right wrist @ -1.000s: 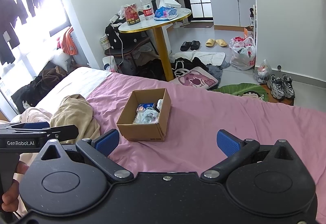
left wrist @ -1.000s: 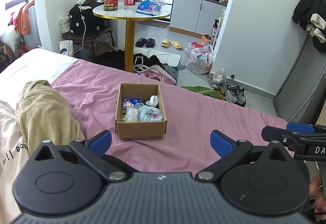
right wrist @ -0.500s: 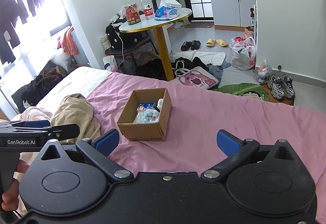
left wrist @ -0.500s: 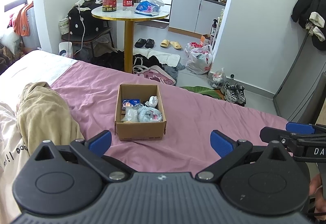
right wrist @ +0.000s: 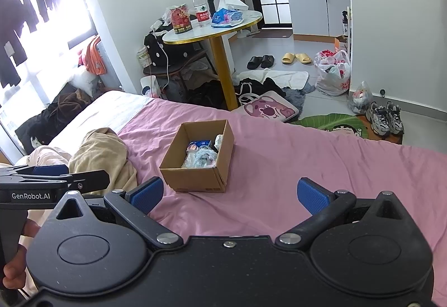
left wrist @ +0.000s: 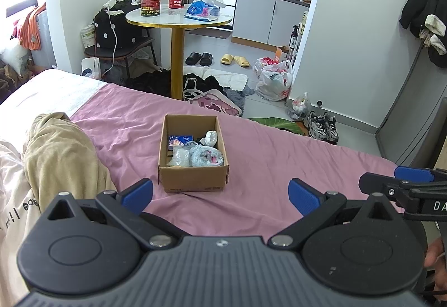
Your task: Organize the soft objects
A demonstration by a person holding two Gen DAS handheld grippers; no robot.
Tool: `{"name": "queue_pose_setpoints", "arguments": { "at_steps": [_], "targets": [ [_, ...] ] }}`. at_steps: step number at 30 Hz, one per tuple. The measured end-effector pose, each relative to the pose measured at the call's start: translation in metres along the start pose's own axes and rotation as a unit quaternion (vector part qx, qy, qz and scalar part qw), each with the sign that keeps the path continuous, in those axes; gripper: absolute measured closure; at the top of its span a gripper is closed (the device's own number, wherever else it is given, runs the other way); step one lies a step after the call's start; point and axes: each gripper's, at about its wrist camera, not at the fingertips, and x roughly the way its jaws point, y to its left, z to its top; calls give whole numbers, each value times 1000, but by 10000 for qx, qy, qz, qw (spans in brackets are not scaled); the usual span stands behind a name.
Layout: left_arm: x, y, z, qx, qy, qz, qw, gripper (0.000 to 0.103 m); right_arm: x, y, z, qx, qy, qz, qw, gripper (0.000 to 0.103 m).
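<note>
soft bundles [left wrist: 205, 156] in rectangular cardboard box [left wrist: 192, 181], wrinkled pink sheet [left wrist: 265, 156], both claws spread apart, empty

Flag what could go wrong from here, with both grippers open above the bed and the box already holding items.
1. The cardboard box sits on a wrinkled pink sheet; a push from the left gripper may slide or tip it.
2. Its contents are crowded; the plastic-wrapped bundle may drag neighbours out.
3. The right gripper is close alongside, so they could collide.
</note>
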Motion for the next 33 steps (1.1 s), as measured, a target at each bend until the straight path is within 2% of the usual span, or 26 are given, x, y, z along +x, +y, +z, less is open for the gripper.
{"name": "queue_pose_setpoints", "arguments": {
  "at_steps": [33],
  "targets": [
    [-1, -2, 0, 28, -36, 7, 10000, 1, 1, -1, -3, -19, 27, 15, 10000, 0]
  ]
}}
